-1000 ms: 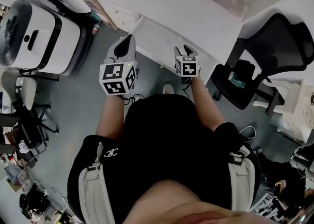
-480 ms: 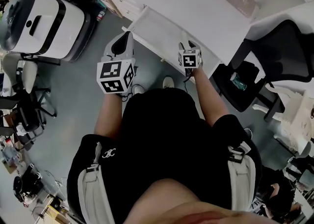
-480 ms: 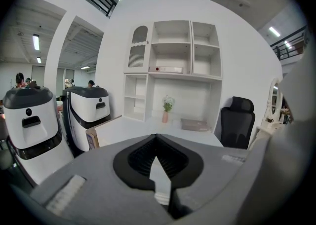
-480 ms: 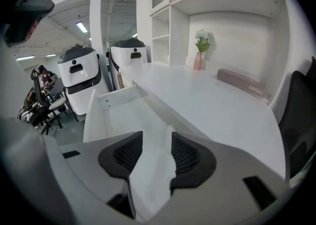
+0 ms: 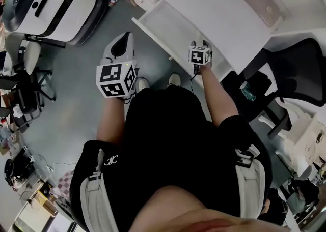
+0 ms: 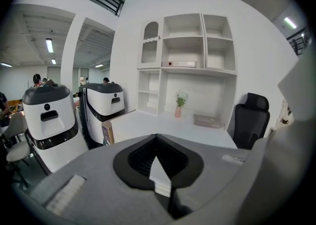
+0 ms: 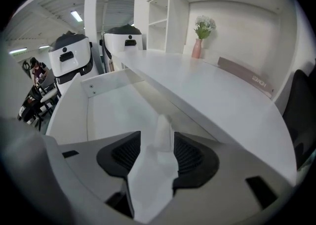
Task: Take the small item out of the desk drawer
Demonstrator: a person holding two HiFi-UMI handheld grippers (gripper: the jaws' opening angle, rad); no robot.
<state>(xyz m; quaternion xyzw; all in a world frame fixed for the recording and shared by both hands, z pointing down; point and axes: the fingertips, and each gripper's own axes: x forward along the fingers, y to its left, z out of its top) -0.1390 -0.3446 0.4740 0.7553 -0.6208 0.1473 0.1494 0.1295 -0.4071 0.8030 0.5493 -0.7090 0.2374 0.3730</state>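
Note:
The white desk drawer (image 5: pixel 153 30) stands pulled out from the white desk (image 5: pixel 219 7). My right gripper (image 5: pixel 198 44) reaches over the drawer's near right end. In the right gripper view a small white upright item (image 7: pixel 163 123) stands on the drawer floor (image 7: pixel 118 103) between the jaws of the right gripper (image 7: pixel 157 136). The jaws are opening, and the left pad is clear of the item. My left gripper (image 5: pixel 125 40) hangs over the grey floor, left of the drawer. In its own view the left gripper (image 6: pixel 156 142) holds nothing and its pad tips meet.
Two white machines (image 5: pixel 46 2) stand to the left of the desk. At the right is a black office chair (image 5: pixel 285 68). A pink vase with flowers (image 7: pixel 198 46) and a flat box (image 7: pixel 244 76) sit on the desk top. The person's shoes (image 5: pixel 173 80) are below the drawer.
My right gripper has moved forward, further over the open drawer. The left gripper has stayed at about the same place. The head view has swung, so the desk sits higher and further right.

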